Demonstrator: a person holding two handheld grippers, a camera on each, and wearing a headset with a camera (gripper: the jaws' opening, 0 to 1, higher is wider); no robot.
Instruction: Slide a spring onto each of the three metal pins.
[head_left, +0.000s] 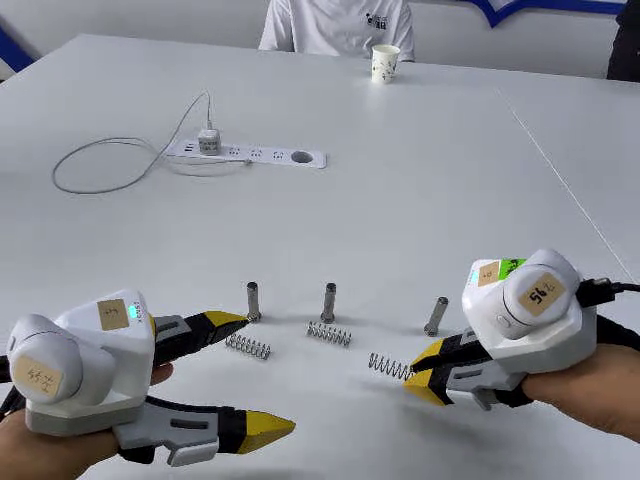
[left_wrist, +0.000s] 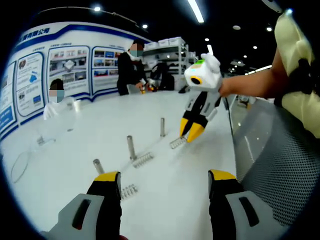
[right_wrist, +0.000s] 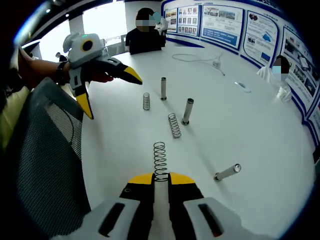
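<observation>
The right gripper (head_left: 413, 376) has its jaws pressed together on one end of a spring (head_left: 389, 366). The spring sticks out from the yellow tips toward the left, low over the white surface (head_left: 420, 200); whether it touches the surface cannot be told. The left gripper (head_left: 264, 374) holds nothing, with its jaws spread wide and one tip close beside the left pin (head_left: 253, 300).

The left pin, the middle pin (head_left: 328, 301) and the right pin (head_left: 436, 315) stand in a row toward the near edge of the surface, each bare. A second spring (head_left: 248, 346) lies just on the near side of the left pin, and a third spring (head_left: 329, 334) just on the near side of the middle pin.

Toward the far left corner lies a power strip (head_left: 250, 155) with a white charger (head_left: 208, 140) plugged in and its cable (head_left: 100, 165) looping away. A paper cup (head_left: 385, 62) stands at the far edge, in front of a person in a white shirt (head_left: 335, 25).
</observation>
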